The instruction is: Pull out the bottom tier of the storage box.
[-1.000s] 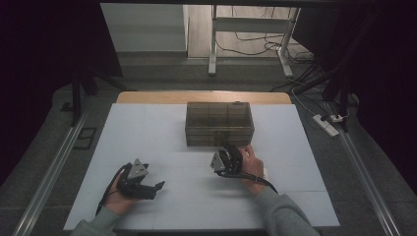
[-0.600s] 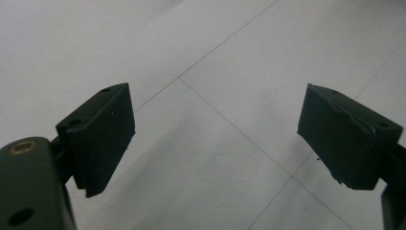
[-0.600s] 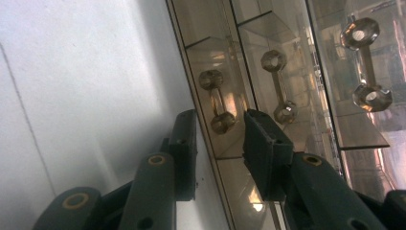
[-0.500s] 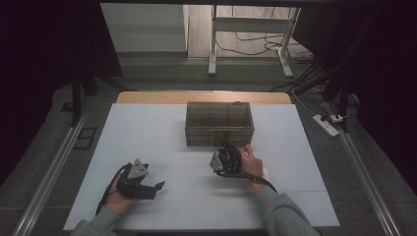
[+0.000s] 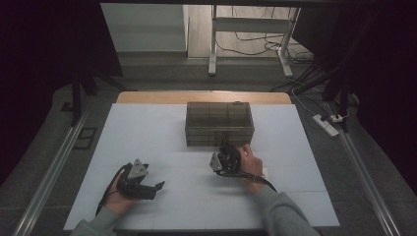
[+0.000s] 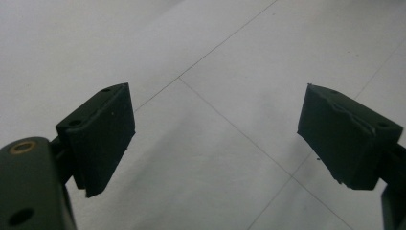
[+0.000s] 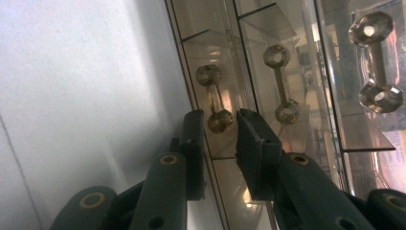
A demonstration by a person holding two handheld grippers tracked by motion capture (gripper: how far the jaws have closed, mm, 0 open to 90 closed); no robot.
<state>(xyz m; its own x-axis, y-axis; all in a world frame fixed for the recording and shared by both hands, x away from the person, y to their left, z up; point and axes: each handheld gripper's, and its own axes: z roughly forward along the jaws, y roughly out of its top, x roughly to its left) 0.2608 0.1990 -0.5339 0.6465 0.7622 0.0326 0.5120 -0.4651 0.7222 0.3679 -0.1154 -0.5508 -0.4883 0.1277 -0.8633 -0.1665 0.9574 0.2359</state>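
On the white table (image 5: 147, 128), a clear drawer box (image 5: 219, 123) sits at mid-table toward the far edge. At its front, the right gripper (image 7: 219, 125) has just been narrowing its jaws around the lowest drawer's handle (image 7: 214, 98), one knob between the pads; contact is unclear. The left gripper (image 6: 215, 136) rests wide open and empty near the front left.

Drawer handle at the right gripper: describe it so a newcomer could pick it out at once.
On the white table stands a clear drawer box. Its front, seen in the right gripper view, carries three dumbbell-shaped handles. The target is the lowest handle, beside the table surface; alone among them, its end knob sits between the right gripper jaws.
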